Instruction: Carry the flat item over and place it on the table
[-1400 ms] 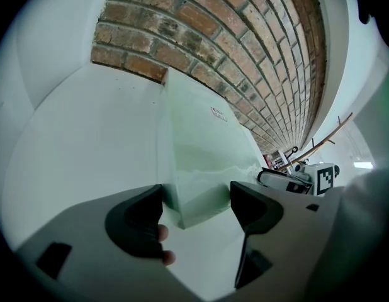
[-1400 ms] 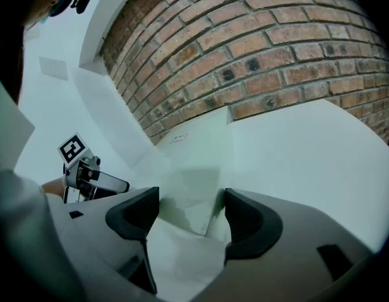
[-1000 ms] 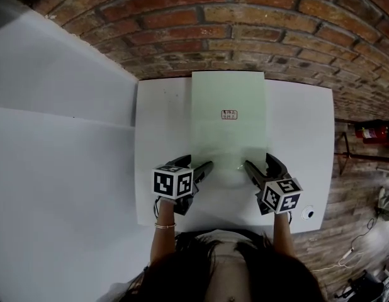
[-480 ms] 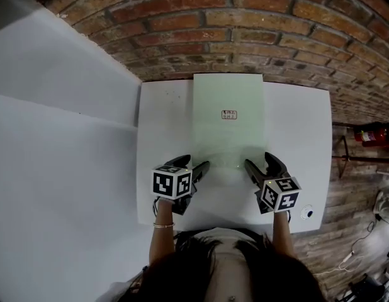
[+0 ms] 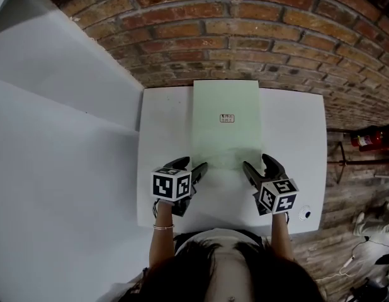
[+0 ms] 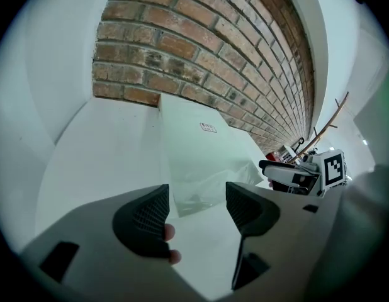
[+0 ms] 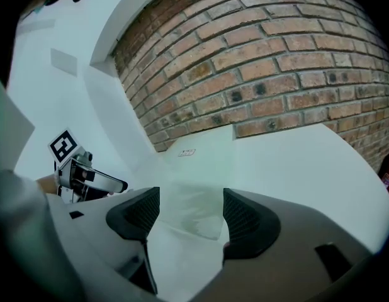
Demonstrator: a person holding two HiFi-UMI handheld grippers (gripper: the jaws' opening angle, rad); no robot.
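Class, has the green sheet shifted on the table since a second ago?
No. The green sheet still reaches the brick wall, midway along the white table.

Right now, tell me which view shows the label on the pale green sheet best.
The head view: it looks down on the label near the middle of the pale green sheet, unobstructed. The left gripper view shows it slanted and small beyond the jaws; the right gripper view shows it smaller and fainter.

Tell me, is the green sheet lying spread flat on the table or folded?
Spread flat: the green sheet lies full length on the table, with only its near end slightly crumpled.
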